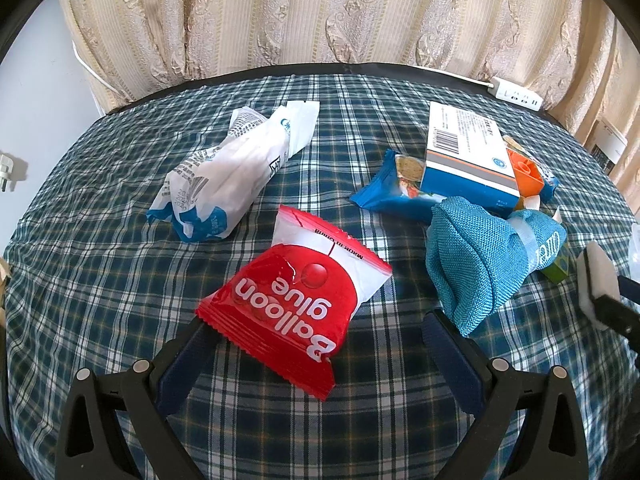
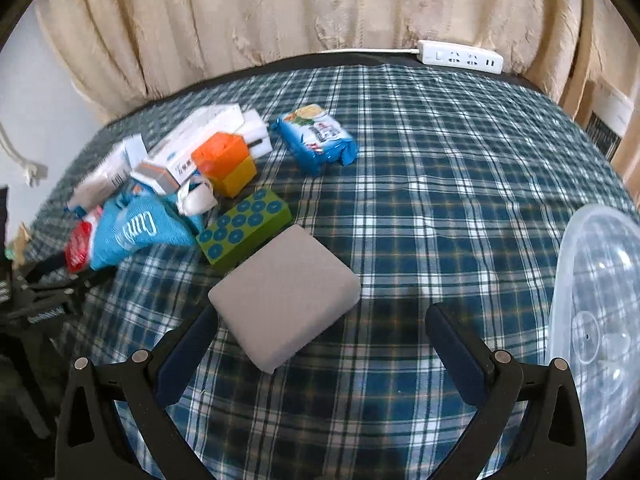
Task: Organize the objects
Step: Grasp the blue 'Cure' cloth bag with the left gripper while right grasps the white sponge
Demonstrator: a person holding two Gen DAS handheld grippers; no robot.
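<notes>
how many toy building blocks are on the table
3: a green block with blue studs lies beside the grey sponge; an orange block sits stacked on a yellow block behind it. The pile may hide more.

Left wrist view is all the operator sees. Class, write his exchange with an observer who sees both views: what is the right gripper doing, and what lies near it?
Observer: The right gripper is open; a gray block lies between its fingers, by the left one.
Operator: Anything to its right?
Observer: A clear plastic container, at the view's right edge.
Operator: And that green corner behind the blue cloth bag?
Observer: A green block with blue round studs on top.
</notes>
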